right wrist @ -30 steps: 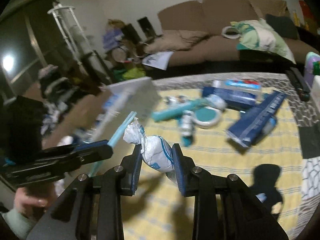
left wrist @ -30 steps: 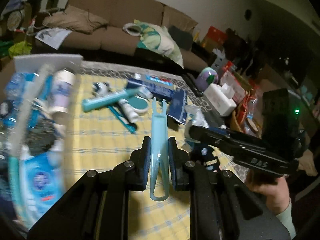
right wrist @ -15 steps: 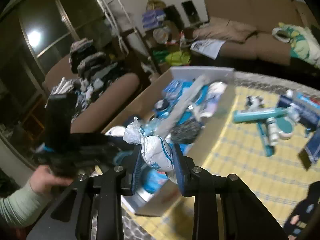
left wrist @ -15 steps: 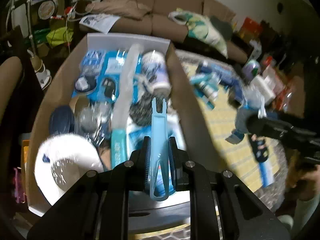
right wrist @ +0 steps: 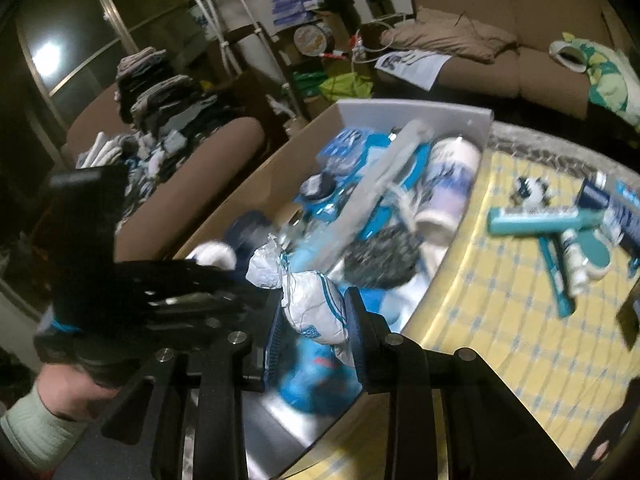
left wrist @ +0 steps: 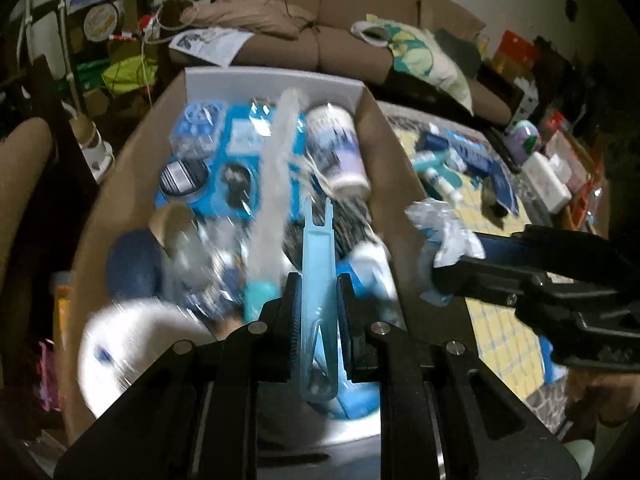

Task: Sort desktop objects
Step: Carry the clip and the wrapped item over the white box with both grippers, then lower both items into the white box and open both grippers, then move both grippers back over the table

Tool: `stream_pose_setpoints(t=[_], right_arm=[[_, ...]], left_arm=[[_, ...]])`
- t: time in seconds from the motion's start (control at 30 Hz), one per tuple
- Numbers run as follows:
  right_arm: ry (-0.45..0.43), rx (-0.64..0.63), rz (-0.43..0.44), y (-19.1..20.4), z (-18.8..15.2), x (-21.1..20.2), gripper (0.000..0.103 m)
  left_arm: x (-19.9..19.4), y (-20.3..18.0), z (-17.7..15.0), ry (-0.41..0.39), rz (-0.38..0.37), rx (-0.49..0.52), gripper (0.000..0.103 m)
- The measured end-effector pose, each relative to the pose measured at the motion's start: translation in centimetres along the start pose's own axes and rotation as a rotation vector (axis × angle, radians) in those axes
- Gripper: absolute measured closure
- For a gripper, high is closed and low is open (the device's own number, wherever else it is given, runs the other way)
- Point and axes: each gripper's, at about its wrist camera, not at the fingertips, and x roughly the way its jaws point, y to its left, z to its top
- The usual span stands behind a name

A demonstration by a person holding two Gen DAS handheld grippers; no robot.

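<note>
My left gripper (left wrist: 316, 292) is shut on a light blue forked plastic clip (left wrist: 318, 264) and holds it over the near end of an open cardboard box (left wrist: 132, 160) full of blue and white items. My right gripper (right wrist: 314, 320) is shut on a crumpled white and blue packet (right wrist: 308, 300), held over the same box (right wrist: 240, 196) at its near right side. In the left wrist view the right gripper (left wrist: 444, 276) and its packet (left wrist: 444, 232) show beside the box's right wall. The left gripper's body (right wrist: 152, 292) shows at the left of the right wrist view.
A yellow checked cloth (right wrist: 520, 340) right of the box carries a teal tube (right wrist: 540, 216), a small white bottle (right wrist: 576, 264) and dark blue boxes (right wrist: 616, 208). A brown sofa (left wrist: 340, 28) stands behind. A chair with stacked clothes (right wrist: 168, 120) is left of the box.
Both grippers swung left from over the yellow cloth to over the box, still holding the clip and the packet. In the last half second the right gripper came closer to the box.
</note>
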Motion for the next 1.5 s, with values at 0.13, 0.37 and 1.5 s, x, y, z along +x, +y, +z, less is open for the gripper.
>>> stream_pose_setpoints(t=[0.13, 0.37, 1.5], right_arm=[[0.009, -0.05, -0.068, -0.8, 2.3, 0.6, 0.073], [0.037, -0.094, -0.098, -1.6, 4.0, 2.7, 0.073], [0.09, -0.131, -0.244, -3.4, 5.4, 5.6, 0.059]], left_arm=[[0.1, 2.9, 3.4, 0.003, 0.049, -0.017, 0.087], [3.0, 7.0, 5.3, 0.104, 0.142, 0.008, 0.087], [5.4, 5.2, 6.5, 0.096, 0.074, -0.035, 0.048]])
